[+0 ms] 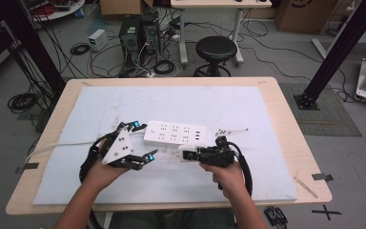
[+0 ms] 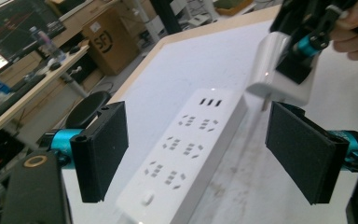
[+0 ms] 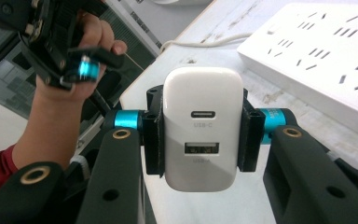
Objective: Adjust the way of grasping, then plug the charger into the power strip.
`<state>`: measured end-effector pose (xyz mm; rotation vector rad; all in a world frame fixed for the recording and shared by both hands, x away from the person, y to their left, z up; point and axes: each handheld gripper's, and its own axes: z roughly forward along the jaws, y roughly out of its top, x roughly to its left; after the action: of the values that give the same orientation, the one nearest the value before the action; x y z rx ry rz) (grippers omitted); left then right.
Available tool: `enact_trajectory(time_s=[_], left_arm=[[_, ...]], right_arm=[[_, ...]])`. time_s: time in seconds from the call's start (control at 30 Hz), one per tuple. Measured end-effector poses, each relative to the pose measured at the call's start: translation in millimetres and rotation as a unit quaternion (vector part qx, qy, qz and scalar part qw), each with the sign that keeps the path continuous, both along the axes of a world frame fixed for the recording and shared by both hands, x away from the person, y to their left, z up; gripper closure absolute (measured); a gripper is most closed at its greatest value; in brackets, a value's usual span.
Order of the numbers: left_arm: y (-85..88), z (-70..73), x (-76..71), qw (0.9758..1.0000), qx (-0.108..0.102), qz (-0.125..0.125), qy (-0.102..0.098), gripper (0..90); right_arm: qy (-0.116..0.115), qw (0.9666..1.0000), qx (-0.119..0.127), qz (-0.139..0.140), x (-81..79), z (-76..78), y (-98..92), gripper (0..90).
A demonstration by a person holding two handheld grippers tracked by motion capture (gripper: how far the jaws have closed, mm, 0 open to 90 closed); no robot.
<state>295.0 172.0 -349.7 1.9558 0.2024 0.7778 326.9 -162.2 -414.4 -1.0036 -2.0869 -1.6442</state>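
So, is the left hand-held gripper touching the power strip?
Apart. The left gripper view shows the left hand-held gripper open, its pads above and either side of the power strip.

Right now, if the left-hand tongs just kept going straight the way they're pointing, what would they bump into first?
Most likely the white power strip: it lies straight ahead between the open left tongs. The white charger held by the right tongs hangs off to one side; depth is hard to judge.

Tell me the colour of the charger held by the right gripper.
The charger is white, with grey port labels; the right gripper view shows it best.
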Motion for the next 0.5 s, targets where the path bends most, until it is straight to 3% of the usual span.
enact_trajectory(time_s=[0.17,0.5], left_arm=[[21.1,4.6,8.1,0.9993,0.003,0.035,0.01,21.1],[39.7,4.8,18.2,0.997,0.002,0.067,0.038,21.1]], right_arm=[[-0.006,1.0,0.004,-0.005,2.0,1.1,-3.9,63.1],[-0.011,0.9998,0.008,-0.013,3.6,7.4,-11.5,63.1]])
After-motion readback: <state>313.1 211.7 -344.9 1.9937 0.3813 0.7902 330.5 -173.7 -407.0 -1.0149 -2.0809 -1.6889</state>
